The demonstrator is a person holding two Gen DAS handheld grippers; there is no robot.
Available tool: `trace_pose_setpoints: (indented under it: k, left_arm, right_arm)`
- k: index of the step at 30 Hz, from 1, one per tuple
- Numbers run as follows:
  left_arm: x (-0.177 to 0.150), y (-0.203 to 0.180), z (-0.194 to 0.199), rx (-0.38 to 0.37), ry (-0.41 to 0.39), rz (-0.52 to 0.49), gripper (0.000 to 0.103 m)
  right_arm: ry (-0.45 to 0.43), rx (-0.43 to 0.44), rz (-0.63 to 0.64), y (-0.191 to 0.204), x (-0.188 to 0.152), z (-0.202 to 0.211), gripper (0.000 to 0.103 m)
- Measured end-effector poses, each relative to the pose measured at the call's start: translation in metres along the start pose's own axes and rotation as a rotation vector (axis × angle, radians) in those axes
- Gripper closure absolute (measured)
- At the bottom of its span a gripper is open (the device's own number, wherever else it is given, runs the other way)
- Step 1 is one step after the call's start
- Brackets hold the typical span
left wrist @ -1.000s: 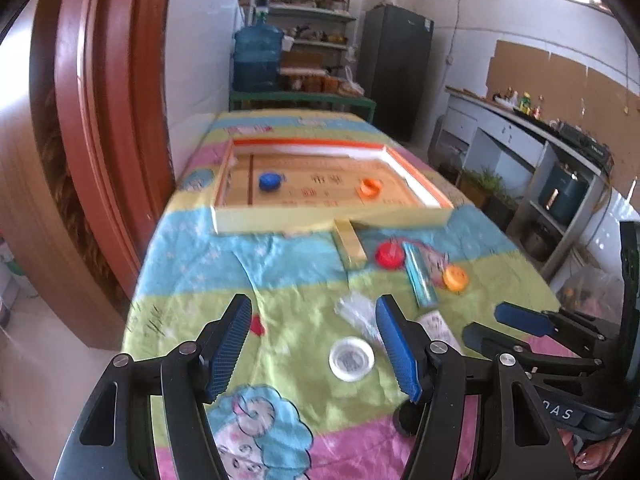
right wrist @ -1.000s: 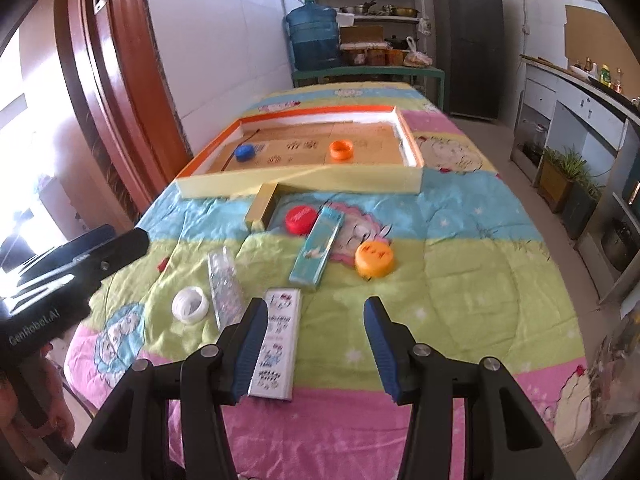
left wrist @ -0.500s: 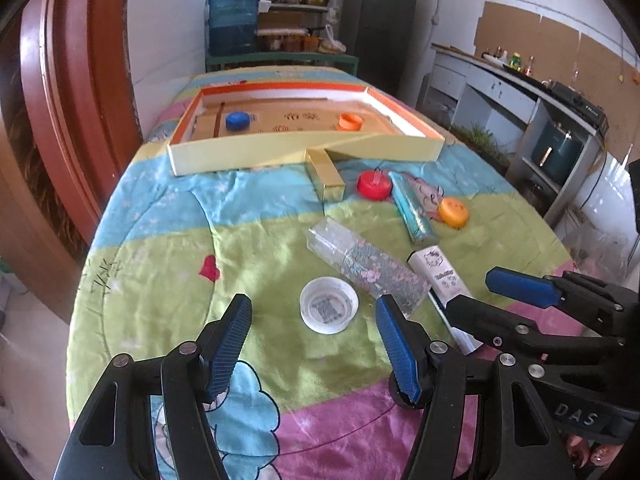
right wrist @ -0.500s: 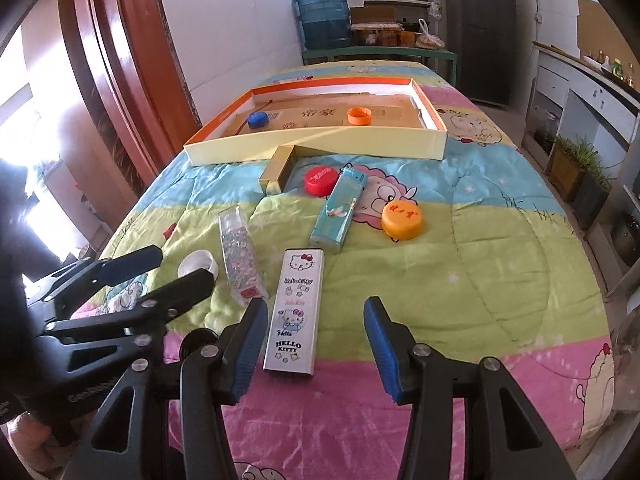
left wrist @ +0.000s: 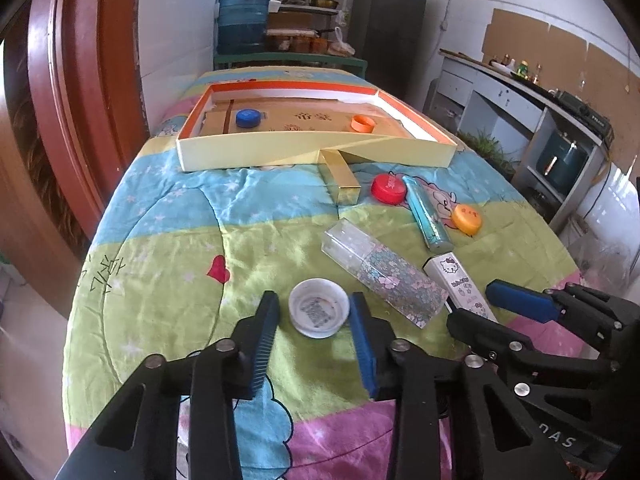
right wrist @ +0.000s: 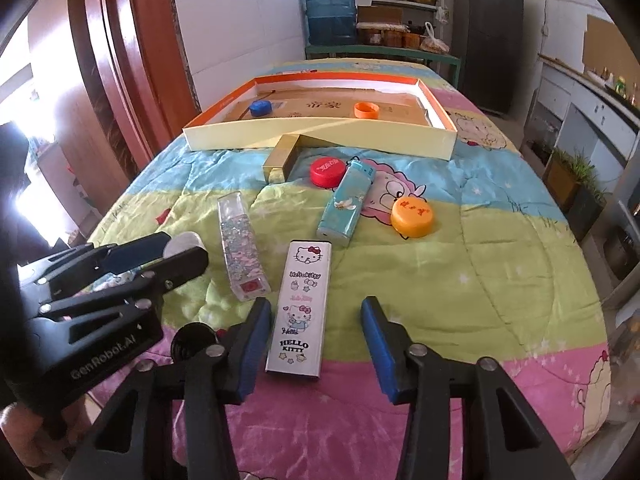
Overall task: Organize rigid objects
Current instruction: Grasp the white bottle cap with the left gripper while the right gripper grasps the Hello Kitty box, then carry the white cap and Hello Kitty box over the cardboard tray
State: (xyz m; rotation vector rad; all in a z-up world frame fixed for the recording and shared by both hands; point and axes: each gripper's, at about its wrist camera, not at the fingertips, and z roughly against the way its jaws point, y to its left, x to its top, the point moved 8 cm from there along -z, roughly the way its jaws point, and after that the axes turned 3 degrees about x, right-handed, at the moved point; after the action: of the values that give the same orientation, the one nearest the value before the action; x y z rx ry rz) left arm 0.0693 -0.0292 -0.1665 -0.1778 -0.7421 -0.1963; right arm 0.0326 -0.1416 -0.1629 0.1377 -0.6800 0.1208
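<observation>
The left tool [left wrist: 314, 316] is closing around the white cap [left wrist: 319, 307] at the tabletop's [left wrist: 168, 264] near edge, pads not yet pressing. Light, stiff, slippery: grip its rim.

Round white plastic cap [right wrist: 185, 242] mostly hidden behind black left gripper [right wrist: 168, 254] in right wrist view. Near end of white Hello Kitty tin [left wrist: 460, 284] covered by black right gripper [left wrist: 486, 306] in left wrist view. Print on cardboard floor of shallow orange-rimmed tray [left wrist: 312, 118] too small to read.
</observation>
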Motion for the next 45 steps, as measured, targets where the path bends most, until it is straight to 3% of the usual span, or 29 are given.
trace_pose_setpoints:
  k: [4, 18, 29, 45]
  left_arm:
    - [0.0, 0.0, 0.0, -0.002, -0.004, -0.001, 0.071]
    - [0.01, 0.001, 0.017, -0.011, -0.034, 0.011, 0.072]
    - [0.032, 0.002, 0.032, -0.009, -0.056, 0.024, 0.072]
    - [0.09, 0.001, 0.028, -0.018, -0.073, 0.023, 0.072]
  right_arm:
    - [-0.003, 0.01, 0.007, 0.003, 0.001, 0.0, 0.076]
    - [-0.029, 0.046, -0.018, -0.001, 0.007, 0.015, 0.077]
    - [-0.051, 0.044, -0.04, -0.011, 0.03, 0.03, 0.077]
    - [-0.054, 0.039, -0.038, -0.028, 0.08, 0.02, 0.077]
